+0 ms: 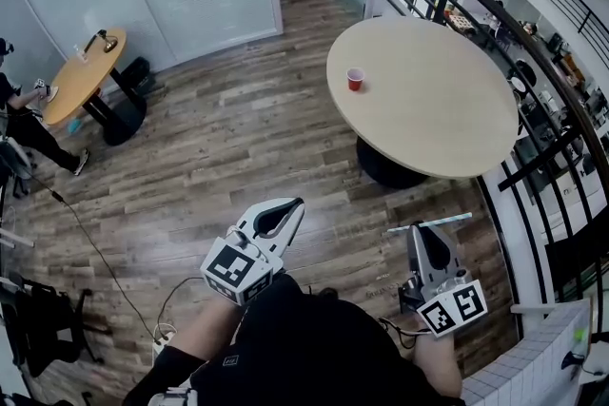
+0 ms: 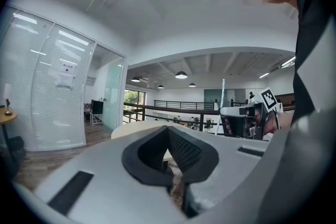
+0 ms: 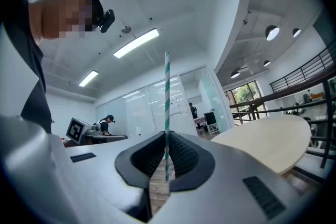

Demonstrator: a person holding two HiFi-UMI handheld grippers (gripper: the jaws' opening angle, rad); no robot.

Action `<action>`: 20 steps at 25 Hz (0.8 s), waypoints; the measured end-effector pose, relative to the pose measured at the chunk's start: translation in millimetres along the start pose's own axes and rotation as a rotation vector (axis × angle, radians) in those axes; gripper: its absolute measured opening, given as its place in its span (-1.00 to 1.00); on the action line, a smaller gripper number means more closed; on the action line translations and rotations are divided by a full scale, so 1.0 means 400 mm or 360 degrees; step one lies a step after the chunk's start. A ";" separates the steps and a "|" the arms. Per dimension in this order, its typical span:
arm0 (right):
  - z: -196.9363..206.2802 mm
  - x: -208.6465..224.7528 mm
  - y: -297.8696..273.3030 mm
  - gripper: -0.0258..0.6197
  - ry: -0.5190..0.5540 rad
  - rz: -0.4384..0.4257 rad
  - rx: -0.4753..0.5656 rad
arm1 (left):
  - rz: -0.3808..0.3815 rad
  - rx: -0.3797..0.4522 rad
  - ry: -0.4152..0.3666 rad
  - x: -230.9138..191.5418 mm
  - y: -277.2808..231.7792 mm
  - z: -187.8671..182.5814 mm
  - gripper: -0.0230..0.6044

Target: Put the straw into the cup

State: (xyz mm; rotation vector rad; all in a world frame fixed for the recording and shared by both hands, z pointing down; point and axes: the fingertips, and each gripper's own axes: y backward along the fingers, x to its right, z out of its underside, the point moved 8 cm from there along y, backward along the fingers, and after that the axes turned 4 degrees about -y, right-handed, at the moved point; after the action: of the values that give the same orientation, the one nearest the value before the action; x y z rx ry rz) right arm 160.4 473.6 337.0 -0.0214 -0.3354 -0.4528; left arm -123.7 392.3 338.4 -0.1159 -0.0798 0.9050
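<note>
No legible words, numbers or brands anywhere. White paper notice (image 2: 65, 73) on glass partition (image 2: 52, 113): faint lines of print, too small to read. Left marker cube (image 1: 236, 269) on left hand-held gripper (image 1: 295, 203) and right marker cube (image 1: 454, 307) on right hand-held gripper (image 1: 418, 227): black-and-white square code patterns only, without letters or digits. Same patterns seen in both gripper views, nothing readable as text.
</note>
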 end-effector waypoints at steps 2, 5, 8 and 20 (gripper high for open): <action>0.000 0.003 0.003 -0.80 0.0000 -0.0003 -0.0003 | 0.0002 0.0001 0.0001 0.005 -0.004 0.002 -0.91; 0.002 0.015 -0.007 -0.80 -0.0009 -0.0006 -0.0022 | 0.0007 -0.0003 0.0016 0.000 -0.021 0.009 -0.91; 0.006 0.032 -0.028 -0.80 -0.0020 -0.0001 -0.0045 | 0.0009 -0.0006 0.0047 -0.019 -0.043 0.022 -0.91; 0.003 0.142 -0.288 -0.80 -0.0022 0.0048 -0.0096 | 0.0021 0.0018 0.0097 -0.265 -0.207 0.053 -0.91</action>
State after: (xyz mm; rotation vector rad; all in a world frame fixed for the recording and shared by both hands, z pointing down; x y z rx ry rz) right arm 158.3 345.9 350.3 -0.0880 -0.3344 -0.4330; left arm -126.7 259.5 368.4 -0.1337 -0.0171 0.9143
